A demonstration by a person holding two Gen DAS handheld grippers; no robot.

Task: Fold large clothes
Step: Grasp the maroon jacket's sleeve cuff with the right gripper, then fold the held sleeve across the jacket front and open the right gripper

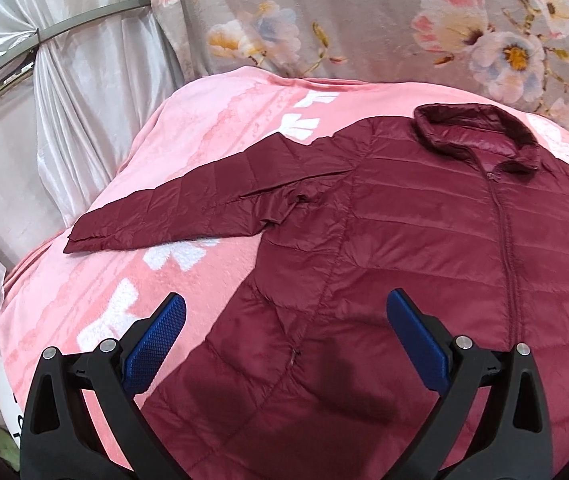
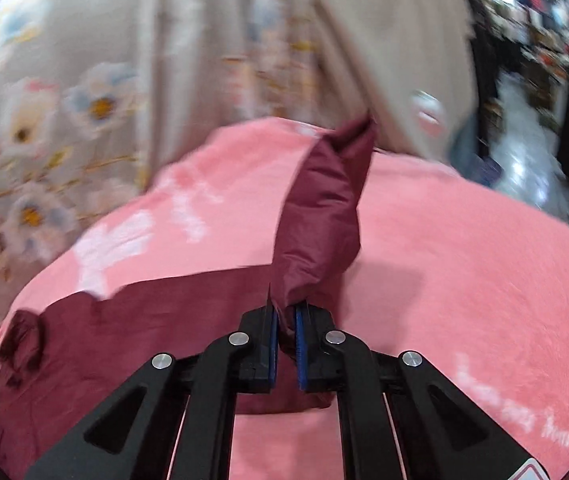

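A maroon quilted puffer jacket (image 1: pixel 424 216) lies front up on a pink blanket (image 1: pixel 212 128), collar at the far side and its left sleeve (image 1: pixel 188 208) spread out flat. My left gripper (image 1: pixel 284 312) is open and empty, hovering over the jacket's lower hem. In the right wrist view my right gripper (image 2: pixel 284 312) is shut on the jacket's other sleeve (image 2: pixel 324 208), which stands lifted above the blanket (image 2: pixel 464 264). The jacket body (image 2: pixel 132 320) and collar (image 2: pixel 20 340) lie at lower left. This view is blurred by motion.
A grey floral cloth (image 1: pixel 364 20) hangs behind the blanket, with a shiny white curtain (image 1: pixel 64 100) at the left. In the right wrist view the floral cloth (image 2: pixel 124 60) fills the back and a cluttered dark room (image 2: pixel 532 80) shows at the far right.
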